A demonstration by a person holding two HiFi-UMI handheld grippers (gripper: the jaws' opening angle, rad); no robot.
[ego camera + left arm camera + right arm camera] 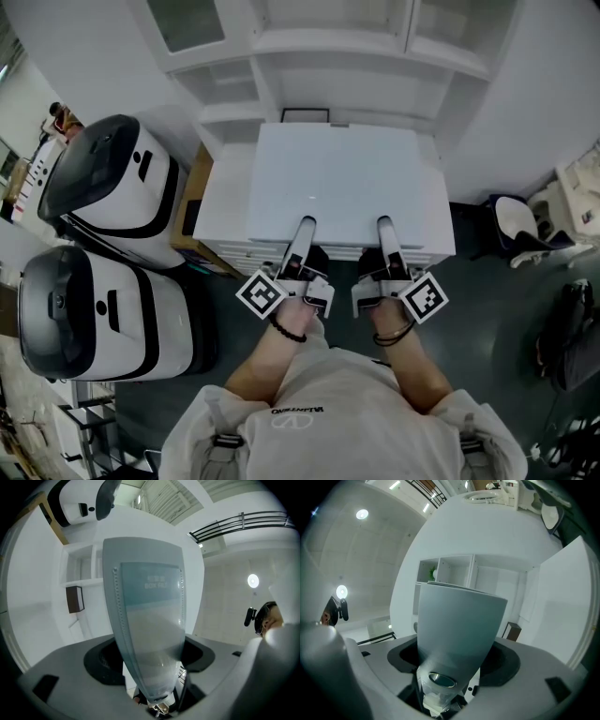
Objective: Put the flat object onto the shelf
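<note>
The left hand-held gripper (302, 232) and right hand-held gripper (384, 231) each grip, apparently, the flat box's (337, 183) near edge, jaws wide.

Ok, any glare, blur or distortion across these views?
Head view: sharp, one small glare spot on the white box file. Left gripper view: heavy fisheye bending, dark corners. Right gripper view: same fisheye, bright ceiling lamp at upper left.

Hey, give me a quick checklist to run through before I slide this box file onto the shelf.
1. Left hand-held gripper clamped on box file: ok.
2. Right hand-held gripper clamped on it: ok.
3. Box file square to the shelf: ok.
4. Nothing between file and shelf: ok.
5. Room beside the dark object on the shelf: cannot tell.
</note>
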